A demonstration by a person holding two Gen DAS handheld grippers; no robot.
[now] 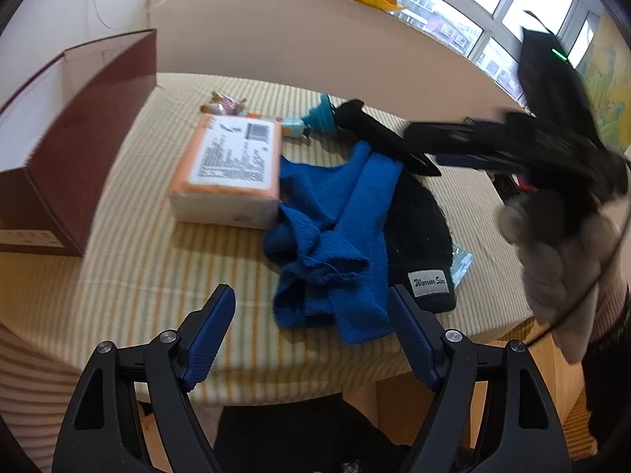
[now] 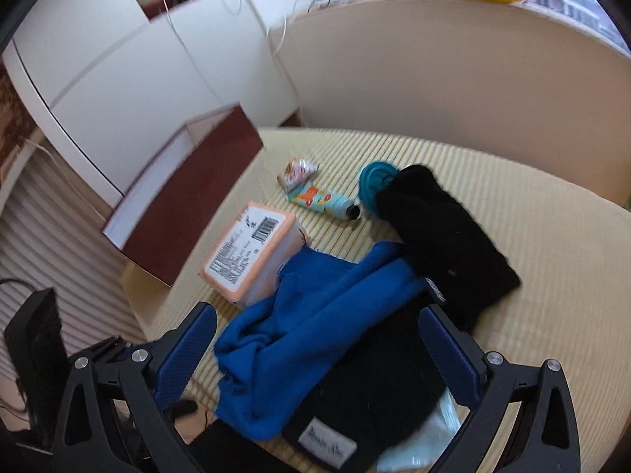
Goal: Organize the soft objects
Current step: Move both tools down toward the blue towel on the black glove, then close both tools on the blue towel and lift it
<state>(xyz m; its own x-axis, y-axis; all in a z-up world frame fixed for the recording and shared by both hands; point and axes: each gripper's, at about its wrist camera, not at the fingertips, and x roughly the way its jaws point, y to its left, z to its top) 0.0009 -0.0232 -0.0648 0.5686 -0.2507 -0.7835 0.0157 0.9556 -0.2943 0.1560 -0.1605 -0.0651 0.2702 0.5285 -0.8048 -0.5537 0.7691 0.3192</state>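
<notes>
A crumpled blue knit cloth (image 1: pixel 335 236) lies on the striped table (image 1: pixel 157 268), partly over a black beanie (image 1: pixel 422 236) with a white label. Both show in the right wrist view, the blue cloth (image 2: pixel 307 335) over the beanie (image 2: pixel 374 390). A second black knit item (image 2: pixel 441 232) lies behind them. My left gripper (image 1: pixel 311 323) is open and empty, just short of the blue cloth at the table's front edge. My right gripper (image 2: pixel 319 347) is open, its jaws on either side of the blue cloth and beanie. It also shows blurred in the left wrist view (image 1: pixel 426 161), above the beanie.
An open maroon box (image 1: pixel 71 138) stands at the table's left. An orange-topped tissue pack (image 1: pixel 232 169) lies next to the blue cloth. A teal funnel (image 2: pixel 374 185), a patterned tube (image 2: pixel 323 201) and a snack packet (image 2: pixel 297 171) lie behind. A clear plastic bag (image 2: pixel 430 441) sticks out under the beanie.
</notes>
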